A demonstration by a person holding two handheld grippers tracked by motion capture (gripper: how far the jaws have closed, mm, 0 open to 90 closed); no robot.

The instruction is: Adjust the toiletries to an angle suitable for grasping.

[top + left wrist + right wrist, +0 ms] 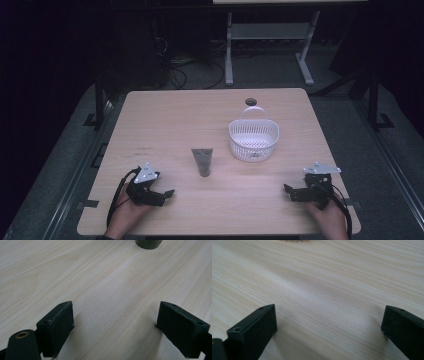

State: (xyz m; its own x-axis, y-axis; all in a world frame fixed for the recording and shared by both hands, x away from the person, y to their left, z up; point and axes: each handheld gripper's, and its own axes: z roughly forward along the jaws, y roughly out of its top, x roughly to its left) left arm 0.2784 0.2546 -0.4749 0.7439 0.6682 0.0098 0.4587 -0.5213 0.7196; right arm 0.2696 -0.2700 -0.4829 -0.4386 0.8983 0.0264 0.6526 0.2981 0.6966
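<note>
A dark grey tube [202, 161] lies flat near the middle of the pale wooden tabletop [165, 120], and everything else sits around it. Its long axis runs from the far edge toward the person's edge: the wide, flat crimped end faces away from the person, and the body narrows down to a rounded cap end that points back at the person. Just beyond the tube and off to its right stands a white plastic basket [253, 139] with slotted walls, its thin handle raised upright; the two are near each other but apart. Farther back than the basket there is a small round hole [250, 102] in the tabletop. Nearer the person than the tube and off to its left, the left gripper [168, 193] rests low over the wood in a hand [131, 209], its jaws spread wide with nothing but bare wood between them; in the left gripper view the tube's rounded end [148, 244] peeks in at the top edge. Well off to the tube's right, the right gripper [288, 189] is held in the other hand [330, 217], jaws likewise wide apart and empty over bare tabletop.
</note>
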